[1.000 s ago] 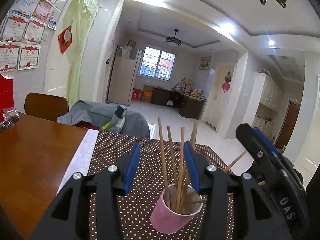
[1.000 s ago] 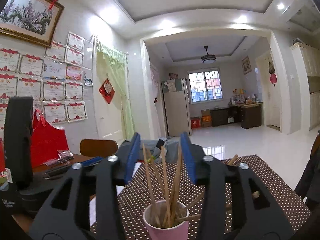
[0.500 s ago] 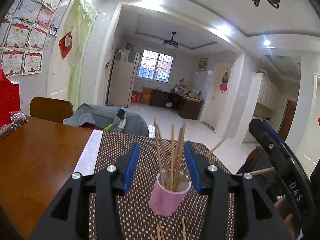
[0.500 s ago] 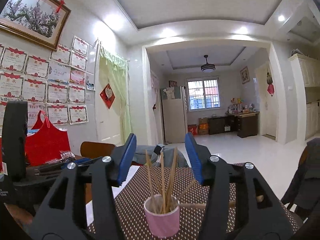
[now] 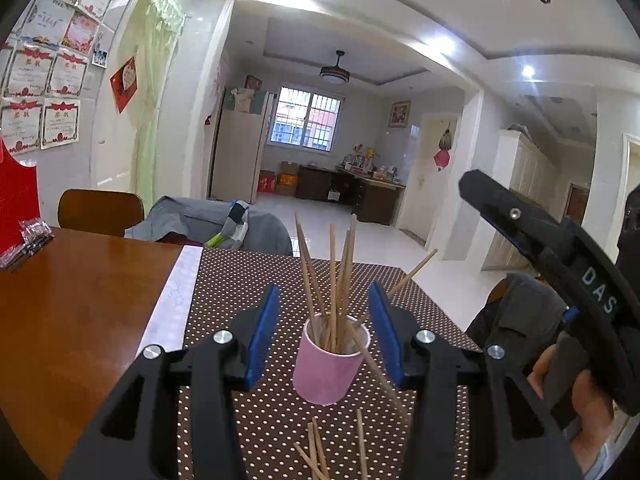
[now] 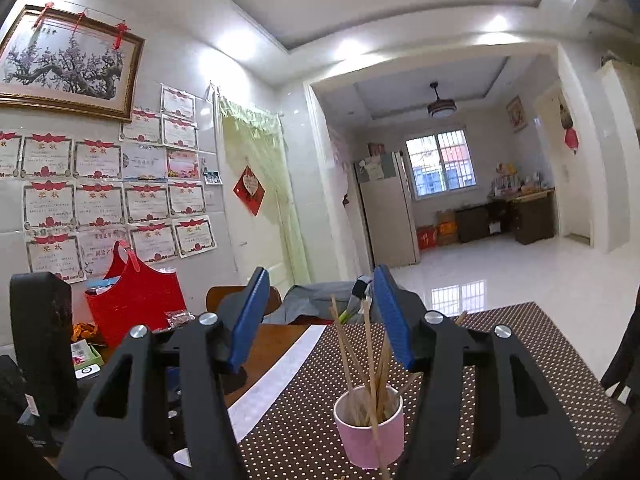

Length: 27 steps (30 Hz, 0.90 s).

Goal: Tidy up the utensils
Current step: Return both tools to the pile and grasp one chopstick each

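A pink cup stands upright on the brown polka-dot mat, holding several wooden chopsticks. A few loose chopsticks lie on the mat in front of it. My left gripper is open and empty, its blue pads level with the cup's rim, pulled back from it. My right gripper is open and empty, behind and above the same cup and chopsticks. The right gripper's body shows at the right of the left wrist view.
A bare wooden tabletop lies left of the mat. A red basket, a black box and small items sit by the wall. A chair with grey clothing stands at the far edge.
Both grippers have drawn back and up from the cup, so it looks smaller and farther. Loose chopsticks on the mat have come into the left wrist view.
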### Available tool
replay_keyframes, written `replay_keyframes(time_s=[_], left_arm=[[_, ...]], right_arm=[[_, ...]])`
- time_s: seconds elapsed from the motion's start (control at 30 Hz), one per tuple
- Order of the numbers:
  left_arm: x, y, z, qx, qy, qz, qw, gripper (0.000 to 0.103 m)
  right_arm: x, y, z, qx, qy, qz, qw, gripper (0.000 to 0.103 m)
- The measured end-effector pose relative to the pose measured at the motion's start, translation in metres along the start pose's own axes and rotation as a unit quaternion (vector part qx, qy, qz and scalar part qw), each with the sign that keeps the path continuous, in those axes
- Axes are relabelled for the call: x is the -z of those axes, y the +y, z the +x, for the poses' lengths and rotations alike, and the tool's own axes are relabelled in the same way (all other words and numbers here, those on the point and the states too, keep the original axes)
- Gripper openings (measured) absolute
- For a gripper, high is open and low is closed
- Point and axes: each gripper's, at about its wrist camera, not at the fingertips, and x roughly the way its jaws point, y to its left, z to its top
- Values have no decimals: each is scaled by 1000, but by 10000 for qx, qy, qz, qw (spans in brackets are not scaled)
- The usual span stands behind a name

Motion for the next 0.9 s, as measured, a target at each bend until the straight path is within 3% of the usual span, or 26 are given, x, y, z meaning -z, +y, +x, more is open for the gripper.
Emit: replay_keyframes(time_s=[0.23, 0.4, 0.5, 0.7, 0.87, 0.9], left_arm=[[18, 2, 19, -2, 558, 111, 9984, 46], [45, 1, 30, -90, 1279, 258, 9914, 46], [70, 0, 42, -5, 2031, 179, 9790, 46], [111, -17, 58, -5, 3099, 234, 9505, 46], [133, -25, 65, -88, 3606, 263, 9323, 46], [134, -24, 65, -109, 3640, 255, 9310, 41]], right_arm=[[30, -19, 0, 299, 593, 178, 9976, 54], [59, -40, -6, 658, 1494, 116, 9865, 54], [77, -50, -10, 798, 2093, 21, 9746, 54], [109, -65, -15, 899, 3090, -8, 9468, 54], [136, -77, -13, 872, 3890, 53, 9171, 54], [140, -78, -13, 845, 3983, 53, 9133, 54]])
